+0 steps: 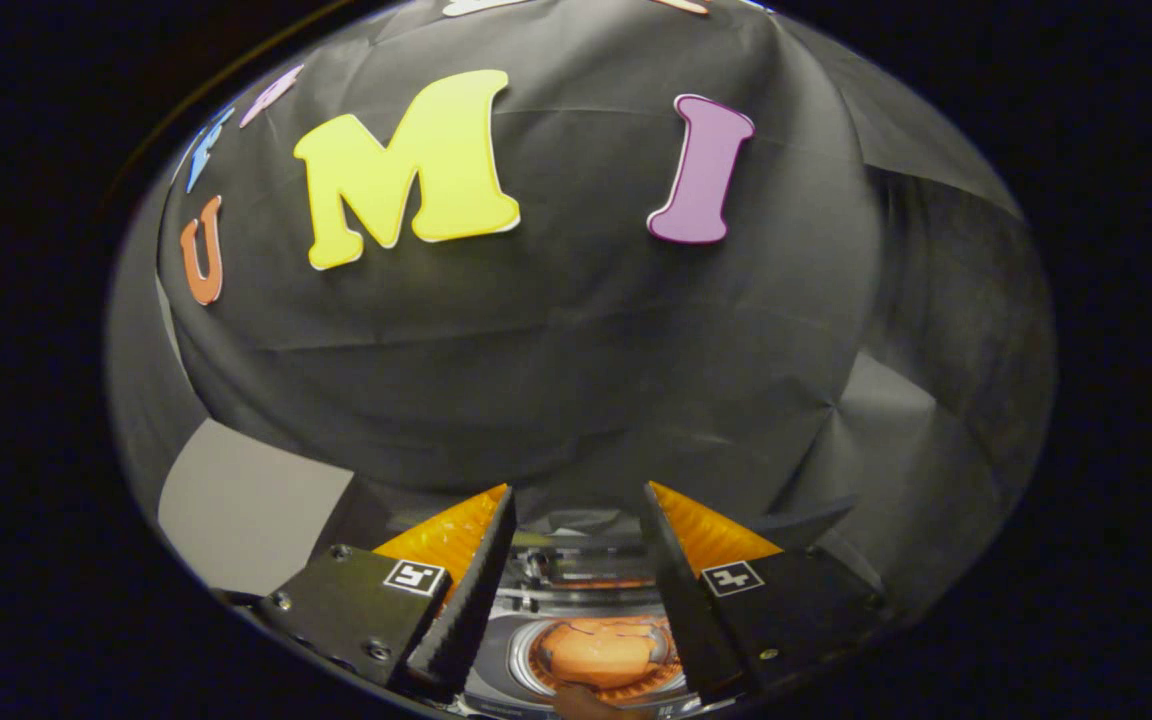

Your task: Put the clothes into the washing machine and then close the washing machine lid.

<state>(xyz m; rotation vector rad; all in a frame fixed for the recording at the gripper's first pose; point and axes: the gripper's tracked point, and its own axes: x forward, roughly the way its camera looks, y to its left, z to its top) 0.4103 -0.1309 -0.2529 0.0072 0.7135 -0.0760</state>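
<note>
My gripper [576, 505] is held high and stands open, with nothing between its fingers. Below and between the fingers I look down on the washing machine [576, 590], its round drum opening facing up. An orange piece of clothing [601, 650] lies inside the drum. The machine's lid appears raised at the far side of the opening, though the fingers hide much of it.
The booth's black cloth wall [576, 350] rises straight ahead beyond the fingers. A pale grey panel [246, 505] shows to the left of the left finger. Folds of the cloth hang at the right.
</note>
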